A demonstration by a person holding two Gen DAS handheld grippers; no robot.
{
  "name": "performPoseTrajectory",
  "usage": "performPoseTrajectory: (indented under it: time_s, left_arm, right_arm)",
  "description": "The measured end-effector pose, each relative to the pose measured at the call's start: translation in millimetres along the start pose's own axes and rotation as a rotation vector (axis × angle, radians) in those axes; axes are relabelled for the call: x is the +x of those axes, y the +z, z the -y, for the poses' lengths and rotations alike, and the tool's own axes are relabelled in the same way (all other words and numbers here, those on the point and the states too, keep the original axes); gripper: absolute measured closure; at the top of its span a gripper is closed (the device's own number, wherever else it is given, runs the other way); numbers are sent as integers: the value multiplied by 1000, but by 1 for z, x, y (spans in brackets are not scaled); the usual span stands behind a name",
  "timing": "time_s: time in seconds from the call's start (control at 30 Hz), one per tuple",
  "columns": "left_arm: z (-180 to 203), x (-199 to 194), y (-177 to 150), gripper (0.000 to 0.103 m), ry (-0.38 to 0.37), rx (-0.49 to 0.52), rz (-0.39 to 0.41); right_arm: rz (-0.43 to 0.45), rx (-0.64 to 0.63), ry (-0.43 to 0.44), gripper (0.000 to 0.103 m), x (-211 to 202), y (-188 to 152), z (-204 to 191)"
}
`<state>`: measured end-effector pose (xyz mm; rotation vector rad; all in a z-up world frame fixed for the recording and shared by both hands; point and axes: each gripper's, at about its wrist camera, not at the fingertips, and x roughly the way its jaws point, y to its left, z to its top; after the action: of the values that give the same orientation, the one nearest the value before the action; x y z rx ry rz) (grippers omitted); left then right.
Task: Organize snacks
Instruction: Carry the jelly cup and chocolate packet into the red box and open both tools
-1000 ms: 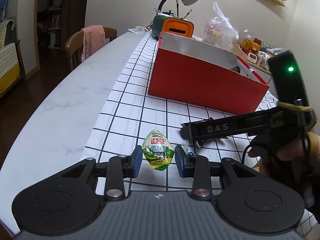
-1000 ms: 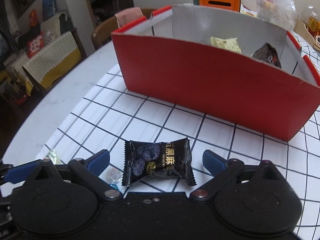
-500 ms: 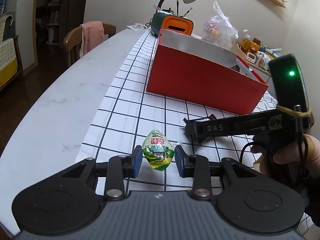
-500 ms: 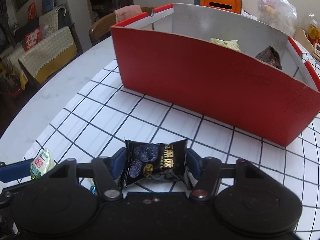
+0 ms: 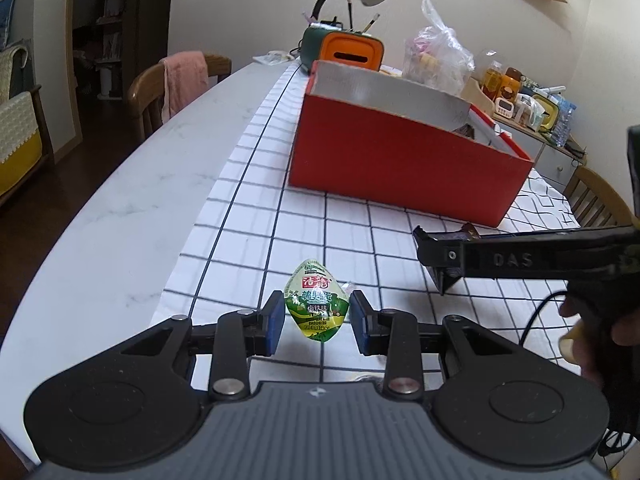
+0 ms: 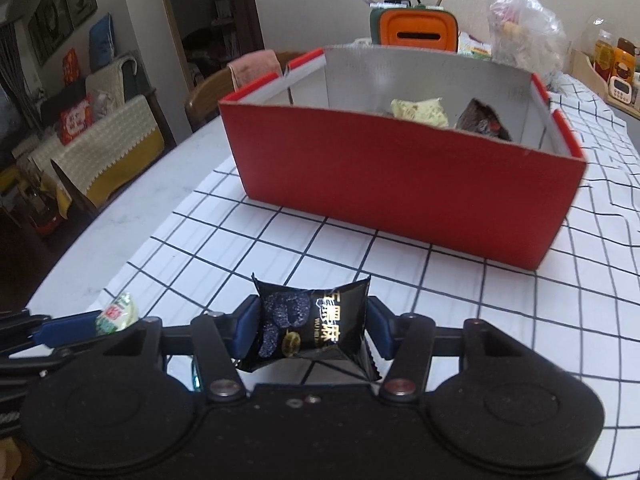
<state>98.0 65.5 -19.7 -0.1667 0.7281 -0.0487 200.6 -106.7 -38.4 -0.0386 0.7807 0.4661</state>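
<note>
Resting on grid cloth (image 6: pixel 248 240) (marble table (image 5: pixel 132 184)) | left gripper (image 5: pixel 316 316) clamps green snack (image 5: pixel 316 306) | right gripper (image 6: pixel 312 326) clamps black packet (image 6: pixel 312 320)

A green egg-shaped snack packet (image 5: pixel 316 307) sits upright between the left fingers (image 5: pixel 273 322); a crumpled black candy wrapper (image 6: pixel 312 326) sits between the right fingers (image 6: pixel 246 326).

Each camera sits on a gripper, looks forward along its two fingers and tips down at the table. The left one is close to the checked cloth (image 5: pixel 312 220), with the red box (image 5: pixel 400 168) in the upper right of its frame. The right one faces the box (image 6: pixel 400 196) straight on. Both see the box, cloth and orange case (image 5: pixel 352 50) behind.
</note>
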Motion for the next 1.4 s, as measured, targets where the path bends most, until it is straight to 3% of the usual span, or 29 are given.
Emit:
performPoseTrajectory:
  time_s: [0.4, 0.8, 1.1, 1.4]
  left_arm:
    - [36, -14, 44, 69, 1, 110, 82]
    - [74, 13, 111, 69, 40, 248, 118]
    - [77, 55, 149, 69, 59, 248, 93]
    - [79, 103, 178, 69, 87, 249, 45]
  right_arm:
    - [98, 14, 7, 48, -49, 7, 14]
    - [246, 10, -86, 48, -77, 51, 43]
    - [274, -12, -158, 47, -55, 91, 59]
    - [200, 19, -211, 47, 6, 131, 80]
